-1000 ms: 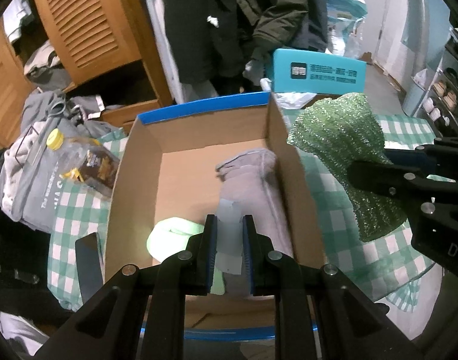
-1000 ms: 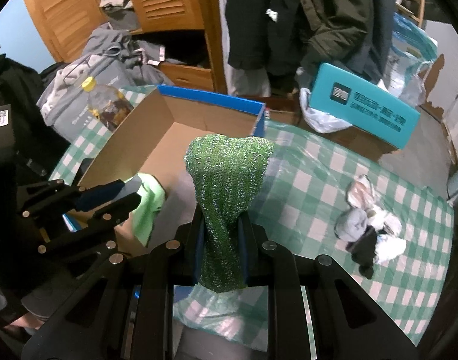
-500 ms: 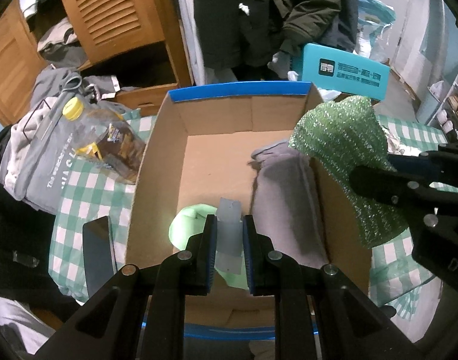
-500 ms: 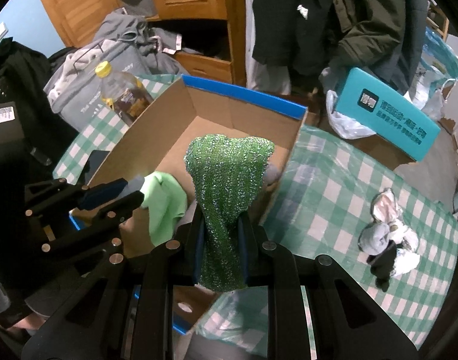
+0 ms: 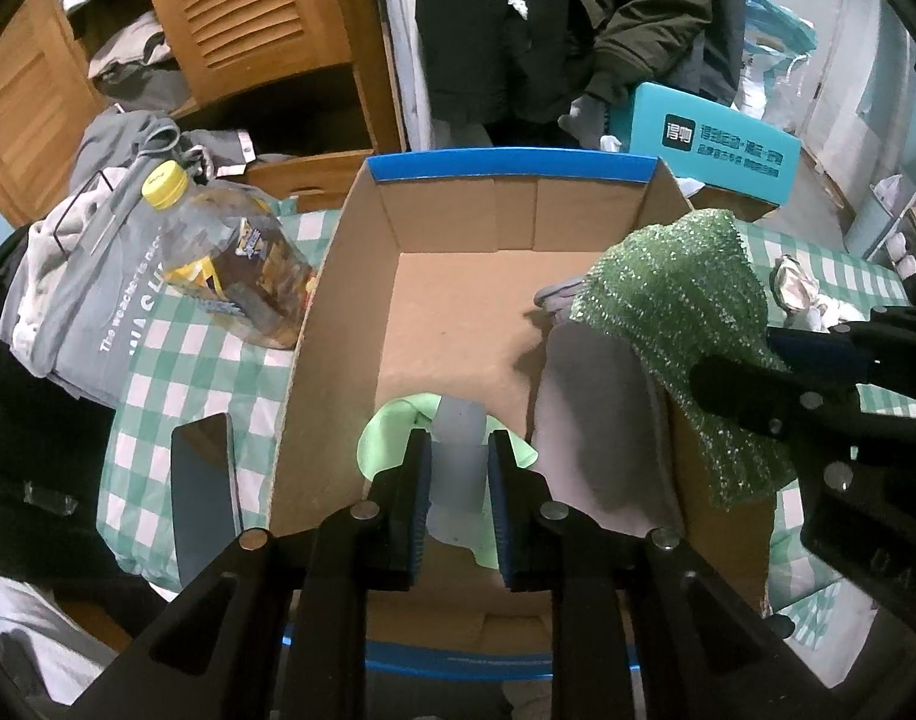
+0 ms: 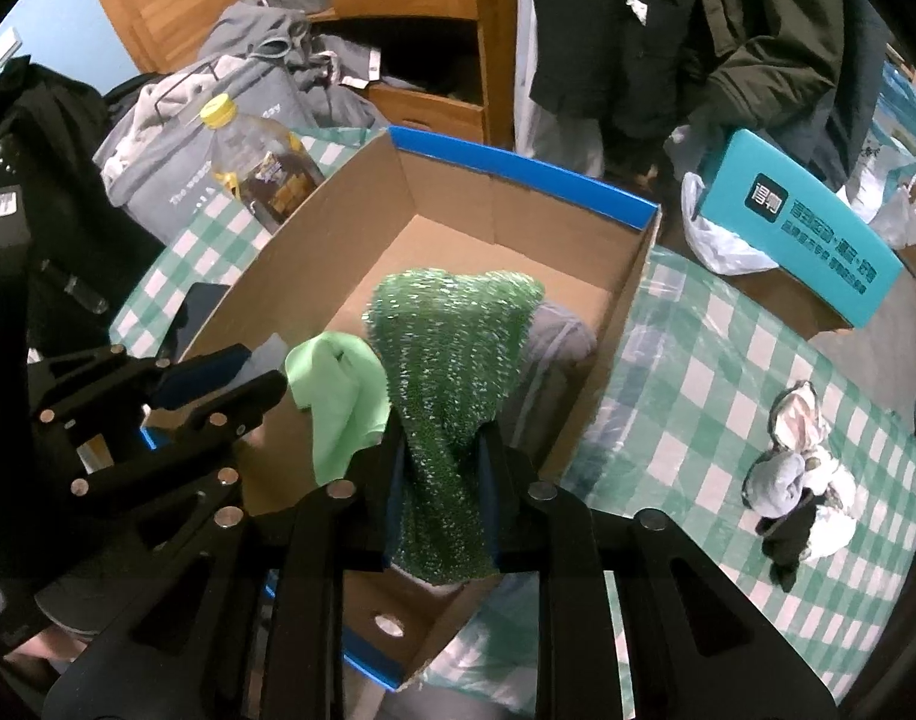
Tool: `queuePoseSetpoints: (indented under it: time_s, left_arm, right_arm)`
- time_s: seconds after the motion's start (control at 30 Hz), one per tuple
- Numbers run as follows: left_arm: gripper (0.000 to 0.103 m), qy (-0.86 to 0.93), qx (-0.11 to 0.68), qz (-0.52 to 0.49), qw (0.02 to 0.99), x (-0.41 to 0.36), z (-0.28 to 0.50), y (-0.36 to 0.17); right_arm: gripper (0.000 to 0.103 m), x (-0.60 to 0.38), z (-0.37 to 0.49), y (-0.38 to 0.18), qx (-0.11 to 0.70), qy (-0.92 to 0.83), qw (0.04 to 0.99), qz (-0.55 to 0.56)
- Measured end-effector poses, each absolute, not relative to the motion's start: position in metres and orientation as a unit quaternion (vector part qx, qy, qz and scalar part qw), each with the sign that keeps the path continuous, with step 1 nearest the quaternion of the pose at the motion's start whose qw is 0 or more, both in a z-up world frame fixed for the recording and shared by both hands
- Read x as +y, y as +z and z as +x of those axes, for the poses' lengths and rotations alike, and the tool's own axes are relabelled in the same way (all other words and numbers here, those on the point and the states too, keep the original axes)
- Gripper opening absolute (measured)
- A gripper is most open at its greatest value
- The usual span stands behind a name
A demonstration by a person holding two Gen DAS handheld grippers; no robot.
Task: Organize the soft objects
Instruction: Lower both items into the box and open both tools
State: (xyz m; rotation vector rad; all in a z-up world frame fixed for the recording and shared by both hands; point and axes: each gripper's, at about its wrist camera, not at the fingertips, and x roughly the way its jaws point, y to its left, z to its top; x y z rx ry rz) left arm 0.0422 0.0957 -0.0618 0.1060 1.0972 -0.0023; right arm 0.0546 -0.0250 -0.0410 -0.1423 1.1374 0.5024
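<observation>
The sparkly green cloth (image 6: 452, 360) looks limp and light, likely best pinched at a bunched fold. It hangs at frame centre over the cardboard box (image 6: 517, 180). The right gripper (image 6: 440, 480) is easing open around it; the left gripper (image 5: 458, 480), also opening, still pinches a pale grey piece (image 5: 458, 456).

left gripper (image 5: 458, 474), right gripper (image 6: 440, 480): jaws opening, angled steeply down.

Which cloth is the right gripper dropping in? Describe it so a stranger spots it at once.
Find the cardboard box with the blue rim on the checked tablecloth. Over its right side hangs the green sparkly cloth, between the right gripper's opening jaws. Unlike the plain light-green cloth beside it, it glitters.
</observation>
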Motion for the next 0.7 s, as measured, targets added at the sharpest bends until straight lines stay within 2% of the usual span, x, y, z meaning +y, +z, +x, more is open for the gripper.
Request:
queuePoseSetpoints:
  time_s: [0.07,0.1,0.2,0.27,0.33,0.47,0.7]
  left_arm:
    - [0.024,0.001,0.522,0.049,0.851,0.097,0.042,-0.062]
    - [0.026,0.003,0.523,0.049,0.851,0.097,0.042,-0.062]
    - [0.034,0.005,0.518,0.051,0.854,0.097,0.041,-0.059]
    - [0.044,0.005,0.514,0.053,0.856,0.096,0.041,-0.057]
    - [0.049,0.007,0.511,0.055,0.858,0.096,0.041,-0.055]
    - [0.053,0.007,0.509,0.057,0.859,0.093,0.04,-0.054]
    - [0.053,0.004,0.51,0.064,0.858,0.086,0.041,-0.054]
  right_arm:
    - [0.028,-0.025,0.054,-0.041,0.531,0.235,0.811,-0.066]
    - [0.034,-0.026,0.054,-0.04,0.531,0.233,0.812,-0.066]
    - [0.041,-0.028,0.054,-0.04,0.53,0.231,0.813,-0.064]
    - [0.045,-0.031,0.054,-0.039,0.53,0.227,0.815,-0.061]
    - [0.048,-0.035,0.055,-0.038,0.529,0.224,0.816,-0.058]
    - [0.052,-0.04,0.056,-0.035,0.527,0.217,0.82,-0.054]
    - [0.057,-0.051,0.055,-0.033,0.527,0.206,0.823,-0.049]
